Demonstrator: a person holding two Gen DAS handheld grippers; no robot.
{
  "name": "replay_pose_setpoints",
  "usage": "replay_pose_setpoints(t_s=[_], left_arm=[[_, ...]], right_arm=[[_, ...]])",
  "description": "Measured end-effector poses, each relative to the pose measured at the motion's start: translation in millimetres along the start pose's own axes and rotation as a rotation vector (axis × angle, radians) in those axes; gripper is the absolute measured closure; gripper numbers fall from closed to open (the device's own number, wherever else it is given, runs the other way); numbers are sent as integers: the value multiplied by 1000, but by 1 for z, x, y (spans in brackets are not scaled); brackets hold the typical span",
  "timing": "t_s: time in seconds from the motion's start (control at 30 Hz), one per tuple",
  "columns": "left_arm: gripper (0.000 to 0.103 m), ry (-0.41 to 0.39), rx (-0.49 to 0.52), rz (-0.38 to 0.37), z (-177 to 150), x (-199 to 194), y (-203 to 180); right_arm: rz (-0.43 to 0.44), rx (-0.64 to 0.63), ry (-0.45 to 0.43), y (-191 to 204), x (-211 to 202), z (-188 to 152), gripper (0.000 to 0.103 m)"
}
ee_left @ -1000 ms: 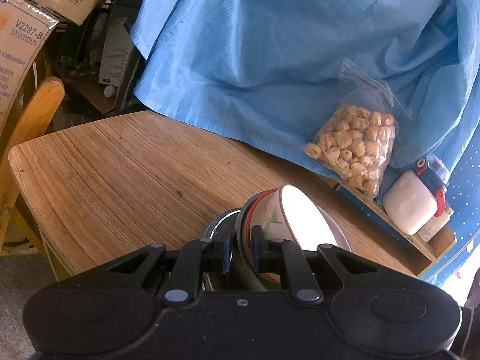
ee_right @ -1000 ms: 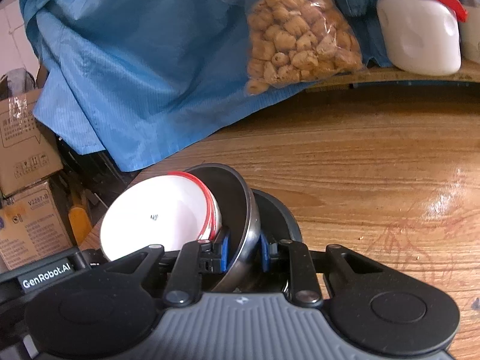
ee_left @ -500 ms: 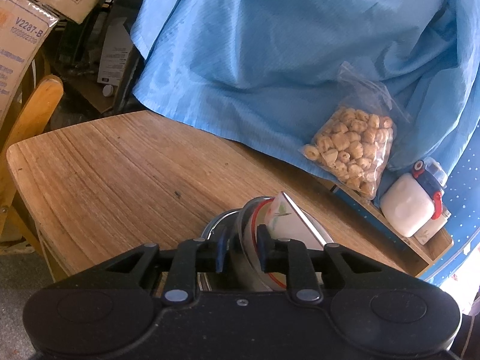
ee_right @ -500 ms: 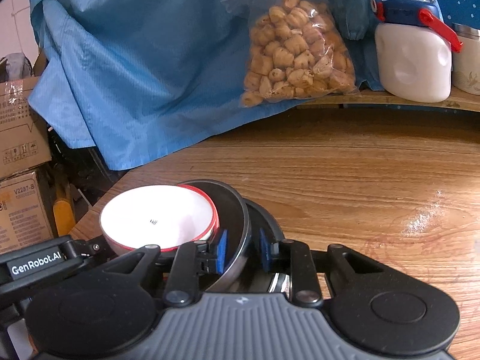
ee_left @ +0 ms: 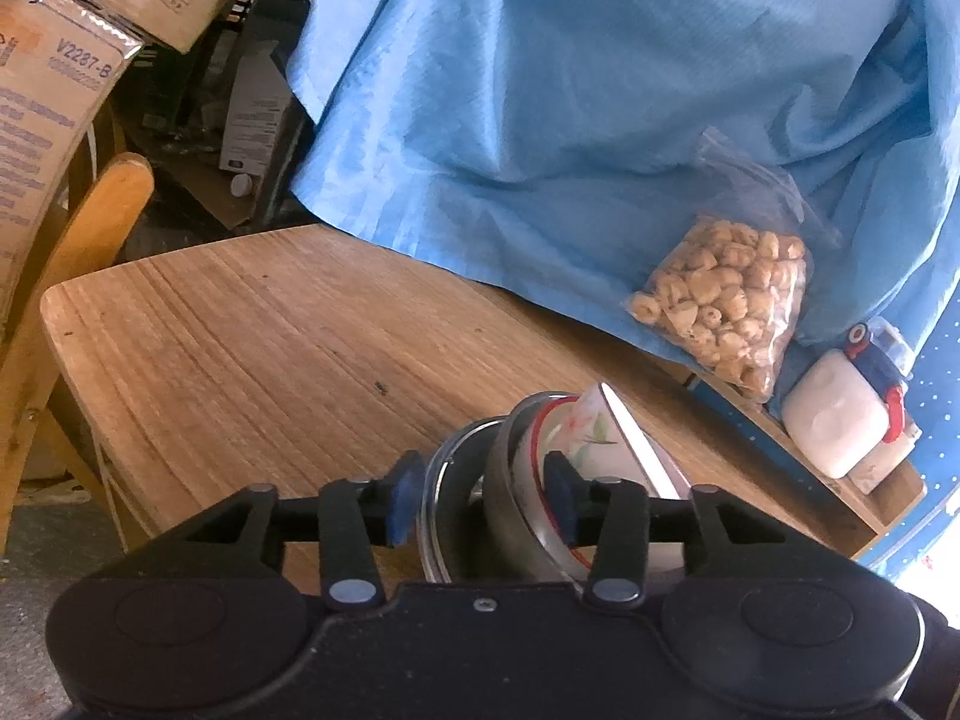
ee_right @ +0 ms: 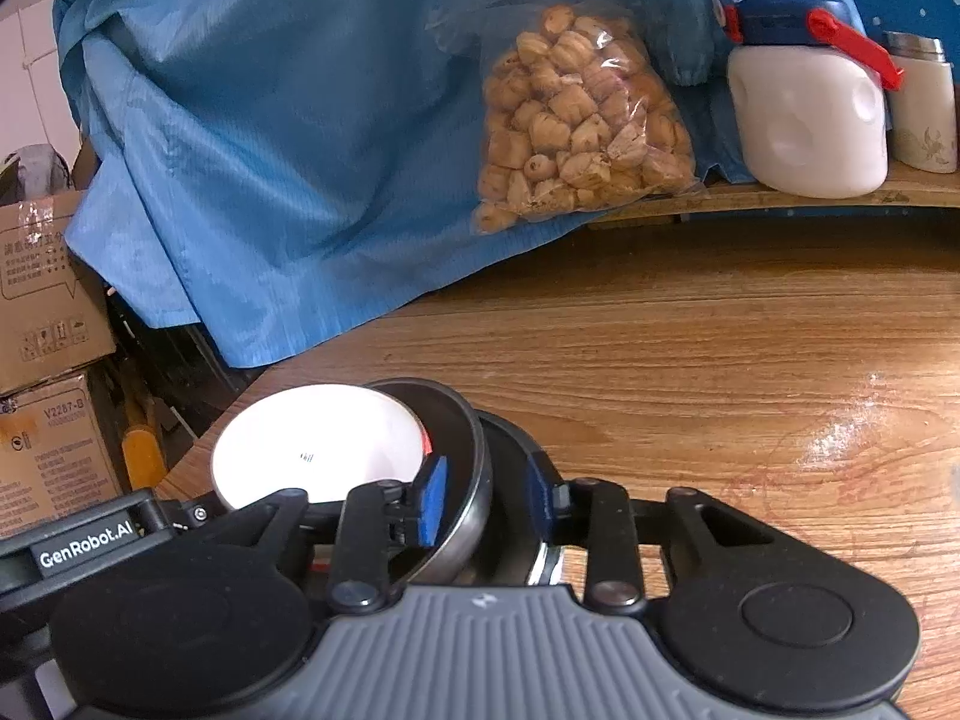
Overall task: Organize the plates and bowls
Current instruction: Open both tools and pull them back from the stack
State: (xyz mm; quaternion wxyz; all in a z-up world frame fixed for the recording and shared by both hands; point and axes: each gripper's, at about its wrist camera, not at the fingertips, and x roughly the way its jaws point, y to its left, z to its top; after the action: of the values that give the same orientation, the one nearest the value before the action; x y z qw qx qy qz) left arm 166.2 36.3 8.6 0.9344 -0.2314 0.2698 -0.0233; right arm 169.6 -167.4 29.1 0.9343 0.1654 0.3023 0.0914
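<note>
On the wooden counter (ee_right: pixel 690 360), close in front of you, the dishes already sit nested: a white bowl with a red rim (ee_right: pixel 312 450) rests tilted inside a metal bowl (ee_right: pixel 462 468), and that sits in a wider metal dish (ee_left: pixel 447 480) beneath. Both tools are letting go. Your left gripper (ee_left: pixel 480 486) has just been widening its jaws, and they now stand apart on either side of the stack, the left pad clear of the dish and the right pad by the white bowl's flowered wall. Your right gripper (ee_right: pixel 486 498) has also just been opening; the metal bowl's rim is between its jaws but neither pad presses on it. I judge the stacking done or nearly so; what is left is to back both tools away, and perhaps to level the tilted white bowl. No other plates show. Readable writing: "GenRobot.AI" on the left tool, seen from the right wrist, and "V2287-B" on a cardboard box (ee_left: pixel 54 120) at the left.
</note>
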Motion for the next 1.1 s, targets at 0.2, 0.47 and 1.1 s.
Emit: replay_pose_setpoints(t_s=[0.2, 0.47, 1.1], left_arm=[[34, -62, 8, 59, 0, -8, 2], [18, -122, 35, 73, 0, -21, 0], [1, -235, 221, 148, -24, -66, -11]], right_arm=[[3, 17, -20, -6, -4, -2, 49], [3, 20, -51, -10, -11, -6, 41], [24, -28, -196, -15, -61, -21, 1]])
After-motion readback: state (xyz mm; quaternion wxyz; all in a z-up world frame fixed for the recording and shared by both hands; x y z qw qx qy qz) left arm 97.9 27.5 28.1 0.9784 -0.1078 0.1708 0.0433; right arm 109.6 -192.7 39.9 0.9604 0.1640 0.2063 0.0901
